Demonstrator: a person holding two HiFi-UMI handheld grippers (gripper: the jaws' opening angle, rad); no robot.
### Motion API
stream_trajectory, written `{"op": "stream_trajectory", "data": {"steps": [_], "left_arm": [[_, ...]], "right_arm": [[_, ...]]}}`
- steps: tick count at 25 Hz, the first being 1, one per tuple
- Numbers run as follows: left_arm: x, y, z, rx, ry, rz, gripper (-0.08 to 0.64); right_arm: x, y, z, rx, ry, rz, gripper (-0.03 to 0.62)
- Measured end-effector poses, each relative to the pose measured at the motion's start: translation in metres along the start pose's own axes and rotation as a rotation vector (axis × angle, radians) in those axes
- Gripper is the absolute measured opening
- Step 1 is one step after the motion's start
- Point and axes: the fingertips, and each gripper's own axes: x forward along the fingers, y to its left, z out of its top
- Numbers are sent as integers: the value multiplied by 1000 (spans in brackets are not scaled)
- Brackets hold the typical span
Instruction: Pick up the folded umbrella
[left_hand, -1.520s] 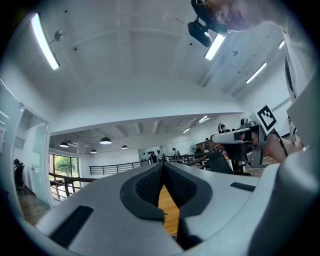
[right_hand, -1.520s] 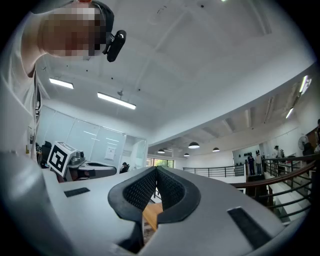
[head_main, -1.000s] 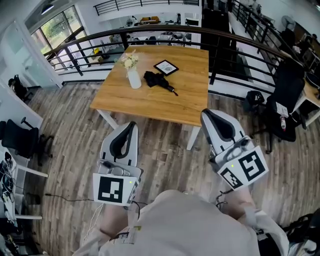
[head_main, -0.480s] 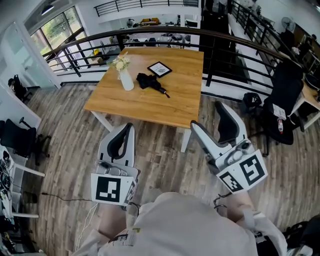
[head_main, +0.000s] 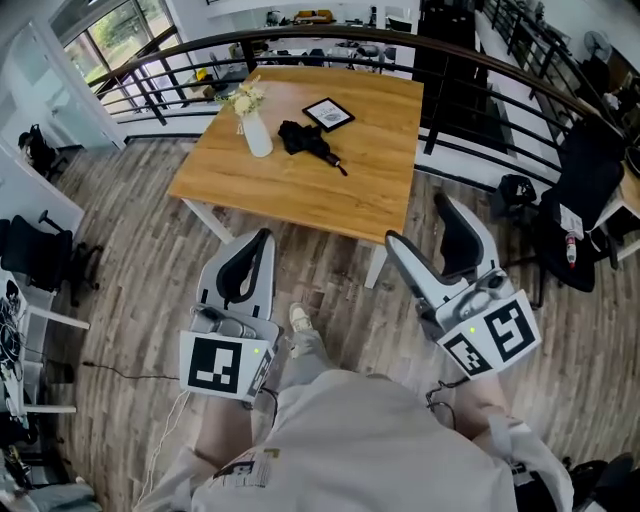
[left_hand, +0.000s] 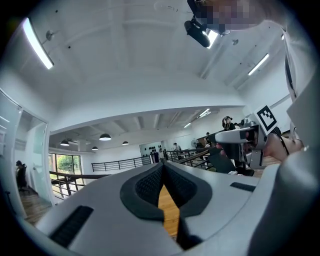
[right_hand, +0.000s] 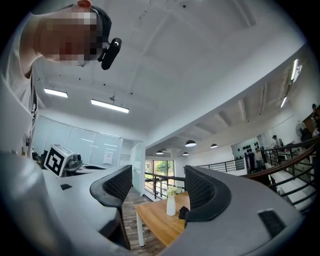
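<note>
The folded black umbrella (head_main: 310, 143) lies on the wooden table (head_main: 300, 195), between a white vase of flowers (head_main: 256, 133) and a framed card (head_main: 329, 113). Both grippers hang over the floor, short of the table's near edge. My left gripper (head_main: 262, 240) is shut with nothing in it; its pads (left_hand: 150, 182) meet, and a strip of table (left_hand: 170, 212) shows below them. My right gripper (head_main: 427, 228) is open; its jaws have just opened and nothing is between them. Between its fingers (right_hand: 117, 185) the vase (right_hand: 171, 205) and the umbrella (right_hand: 182, 213) show far off.
A dark railing (head_main: 480, 75) curves behind and to the right of the table. Black chairs stand at the left (head_main: 40, 270) and right (head_main: 585, 200), with a dark bag (head_main: 515, 192) by the railing. The person's shoe (head_main: 300, 320) is on the plank floor between the grippers.
The right gripper's jaws went from shut to wide open. Both grippers came a little closer to the table. A foot has stepped into view between them.
</note>
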Motion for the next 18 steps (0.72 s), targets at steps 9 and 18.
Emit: {"op": "stream_trajectory", "data": {"steps": [9, 18], "left_arm": [[56, 68, -54, -28, 32, -31, 17], [127, 175, -91, -28, 70, -84, 17]], "right_arm": [[89, -26, -49, -6, 77, -30, 339], [234, -40, -84, -31, 146, -24, 339]]}}
